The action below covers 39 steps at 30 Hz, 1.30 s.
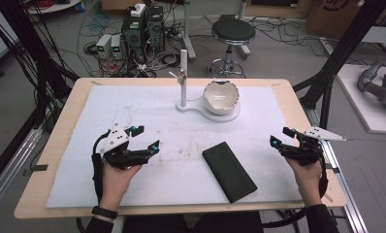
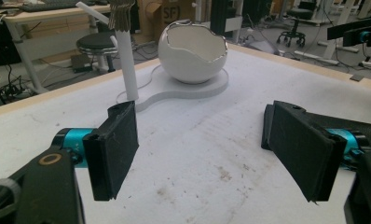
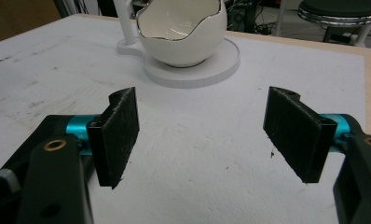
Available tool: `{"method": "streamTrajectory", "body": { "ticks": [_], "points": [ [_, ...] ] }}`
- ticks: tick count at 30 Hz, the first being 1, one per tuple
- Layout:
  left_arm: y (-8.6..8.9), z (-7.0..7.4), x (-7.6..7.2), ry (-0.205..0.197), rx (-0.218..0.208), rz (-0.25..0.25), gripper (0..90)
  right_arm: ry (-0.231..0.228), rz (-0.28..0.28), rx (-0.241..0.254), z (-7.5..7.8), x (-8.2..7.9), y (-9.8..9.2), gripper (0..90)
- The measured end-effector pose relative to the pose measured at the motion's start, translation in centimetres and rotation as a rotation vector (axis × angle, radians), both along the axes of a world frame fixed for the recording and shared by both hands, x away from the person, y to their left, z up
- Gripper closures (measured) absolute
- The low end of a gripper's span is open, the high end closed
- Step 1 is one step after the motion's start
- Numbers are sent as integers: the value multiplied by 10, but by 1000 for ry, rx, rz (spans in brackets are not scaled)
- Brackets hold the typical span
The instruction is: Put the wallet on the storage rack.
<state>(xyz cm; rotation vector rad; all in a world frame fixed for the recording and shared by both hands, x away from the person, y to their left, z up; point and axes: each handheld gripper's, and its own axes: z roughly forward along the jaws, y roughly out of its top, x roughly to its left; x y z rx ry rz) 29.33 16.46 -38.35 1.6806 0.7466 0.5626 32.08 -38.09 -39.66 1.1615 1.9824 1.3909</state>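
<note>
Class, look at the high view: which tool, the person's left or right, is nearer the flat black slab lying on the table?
Right, though only narrowly. The right tool is just right of the black slab; the left tool sits slightly farther off on the slab's left. Both are open, touching nothing.

Only one legible marking: "SF" in dark letters on the brown cardboard box standing on the floor beyond the table's far edge, behind the white bowl, in the left gripper view. Part of a large dark printed mark on another cardboard box at the top right of the high view, too cropped to read.
</note>
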Motion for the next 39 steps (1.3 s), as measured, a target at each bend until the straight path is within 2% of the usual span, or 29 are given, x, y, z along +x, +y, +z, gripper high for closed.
{"method": "streamTrajectory", "body": {
  "ticks": [15,23,31,34,39],
  "points": [
    [7,2,0,-5,-9,20,243,-1,22,-1,0,-3,2,274],
    [8,-2,5,10,-10,16,243,-9,28,-8,3,-8,4,274],
    [12,-2,7,5,-21,25,243,1,61,6,6,-21,12,274],
    [13,-2,7,9,-23,31,243,9,82,-11,4,-30,18,274],
    [13,-5,10,16,-23,33,243,53,104,-29,-4,-48,28,275]
  ]
}}
